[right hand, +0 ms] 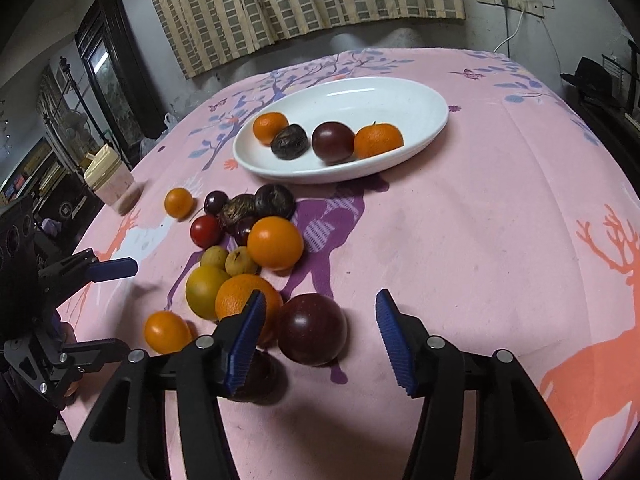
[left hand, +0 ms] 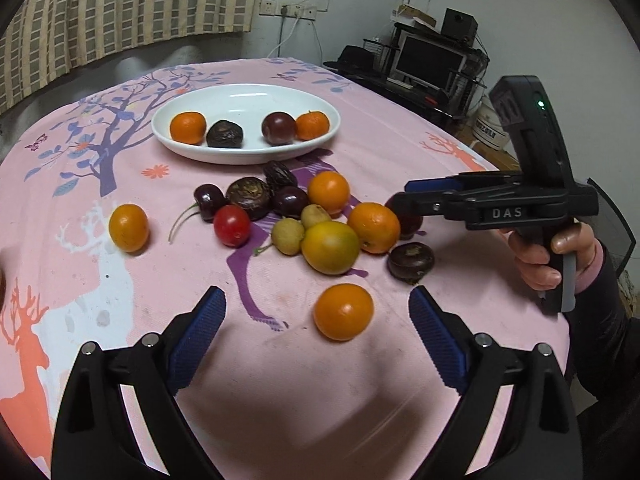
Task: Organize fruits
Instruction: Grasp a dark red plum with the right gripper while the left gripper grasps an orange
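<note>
A white oval plate [left hand: 244,98] [right hand: 404,96] at the table's far side holds two oranges and two dark fruits. A pile of loose fruit [left hand: 320,224] [right hand: 248,248] lies in front of it: oranges, cherries, a red tomato, longans, dark water chestnuts. My left gripper [left hand: 316,304] is open and empty, with a small orange [left hand: 343,312] between its fingertips' line. My right gripper [right hand: 320,320] is open around a dark purple plum [right hand: 312,330], not touching it; it also shows in the left wrist view [left hand: 404,196].
A pink tablecloth with deer and tree prints [left hand: 280,380] covers the table. A lone orange [left hand: 129,227] lies left of the pile. A cup [right hand: 110,184] stands at the table's left edge. A monitor and shelves [left hand: 434,60] stand behind the table.
</note>
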### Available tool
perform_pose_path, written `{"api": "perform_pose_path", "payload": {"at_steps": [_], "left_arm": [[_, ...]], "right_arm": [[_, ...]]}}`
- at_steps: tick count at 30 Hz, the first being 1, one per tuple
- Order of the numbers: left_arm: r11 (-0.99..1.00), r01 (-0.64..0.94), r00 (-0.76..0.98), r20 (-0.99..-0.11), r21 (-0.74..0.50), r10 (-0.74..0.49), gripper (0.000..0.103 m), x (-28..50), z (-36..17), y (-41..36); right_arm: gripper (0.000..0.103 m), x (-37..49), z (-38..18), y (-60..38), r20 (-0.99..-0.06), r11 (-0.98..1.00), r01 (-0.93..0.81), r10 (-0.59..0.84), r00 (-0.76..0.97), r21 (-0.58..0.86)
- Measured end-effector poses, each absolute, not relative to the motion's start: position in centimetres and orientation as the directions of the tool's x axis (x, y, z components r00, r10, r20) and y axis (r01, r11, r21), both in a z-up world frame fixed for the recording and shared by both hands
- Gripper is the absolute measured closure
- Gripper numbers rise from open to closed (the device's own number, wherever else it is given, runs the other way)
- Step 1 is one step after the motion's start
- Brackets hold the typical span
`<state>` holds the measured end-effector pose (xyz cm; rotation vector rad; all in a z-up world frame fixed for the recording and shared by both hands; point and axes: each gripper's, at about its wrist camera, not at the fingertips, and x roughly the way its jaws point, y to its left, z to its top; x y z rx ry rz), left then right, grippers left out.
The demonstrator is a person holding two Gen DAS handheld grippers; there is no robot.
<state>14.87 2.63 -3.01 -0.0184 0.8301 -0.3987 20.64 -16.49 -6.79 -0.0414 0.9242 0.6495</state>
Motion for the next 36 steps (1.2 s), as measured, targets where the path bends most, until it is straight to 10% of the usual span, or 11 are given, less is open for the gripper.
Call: {"api": "perform_pose_path", "payload": {"at_steps": [19, 36], "left_arm": [[0.914, 0.385, 0.589, -0.727, -0.131, -0.352, 0.013, 14.3, -3.4, 1.3], [0.9, 0.402, 0.528, -0.759, -0.172, -0.381, 0.041, 15.1, -4.4, 0.1]], "right_arm": [[0.06, 19.6, -7.6, -17.4, -0.773, 0.791, -0.551, 0.517, 0.367, 0.268], [0.065, 20.0, -6.6, -18.3, -0.729, 0.8, -0.521, 0.543, 0.418, 0.297]]}}
